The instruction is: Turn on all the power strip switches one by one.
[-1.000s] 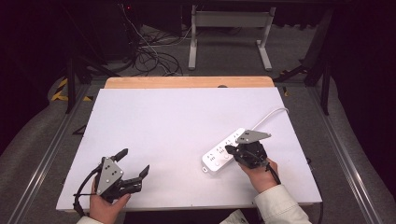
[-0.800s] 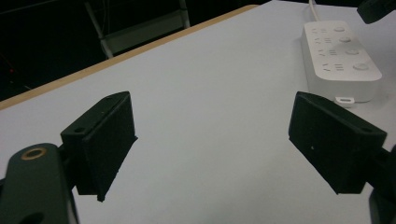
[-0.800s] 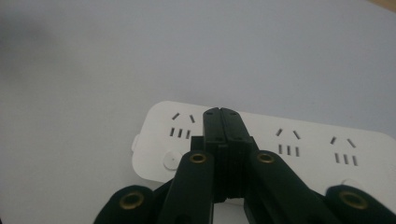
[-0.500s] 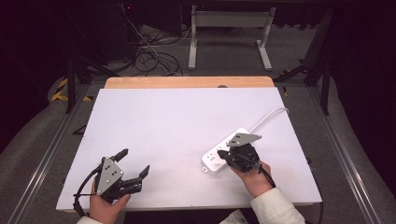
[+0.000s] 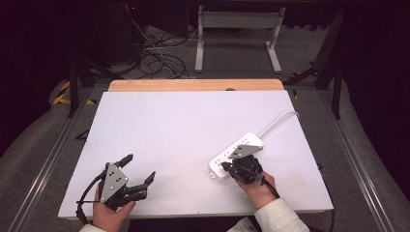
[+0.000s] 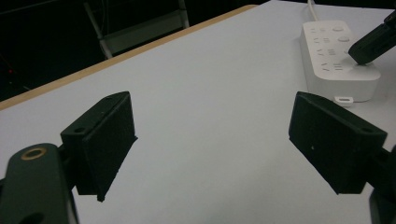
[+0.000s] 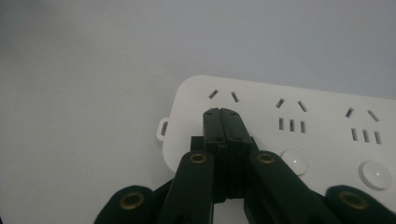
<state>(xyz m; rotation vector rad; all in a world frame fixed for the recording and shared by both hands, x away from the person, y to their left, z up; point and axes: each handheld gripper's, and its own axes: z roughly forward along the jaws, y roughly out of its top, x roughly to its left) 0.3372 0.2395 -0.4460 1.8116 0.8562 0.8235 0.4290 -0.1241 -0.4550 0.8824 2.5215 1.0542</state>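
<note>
A white power strip [image 5: 235, 152] lies on the right of the white table, and its cord [image 5: 278, 121] runs off to the far right. My right gripper [image 5: 229, 167] is shut with nothing between its jaws. Its joined tips [image 7: 221, 114] point down at the strip [image 7: 322, 126], by the end socket and beside a round button [image 7: 295, 162]; whether they touch it I cannot tell. My left gripper [image 5: 139, 168] sits low at the near left, open and empty. In the left gripper view its jaws [image 6: 210, 140] stand wide apart, with the strip [image 6: 334, 56] and the right gripper's tip [image 6: 373, 44] farther off.
The table's white sheet [image 5: 183, 121] ends in a wooden strip [image 5: 193, 85] at the far edge. Beyond it the floor holds tangled cables [image 5: 154, 58] and a metal stand's legs [image 5: 237, 38]. Metal rails run along both sides of the table.
My right gripper has slid along the power strip toward its near left end and come lower over it, jaws staying shut. The left gripper has kept still.
</note>
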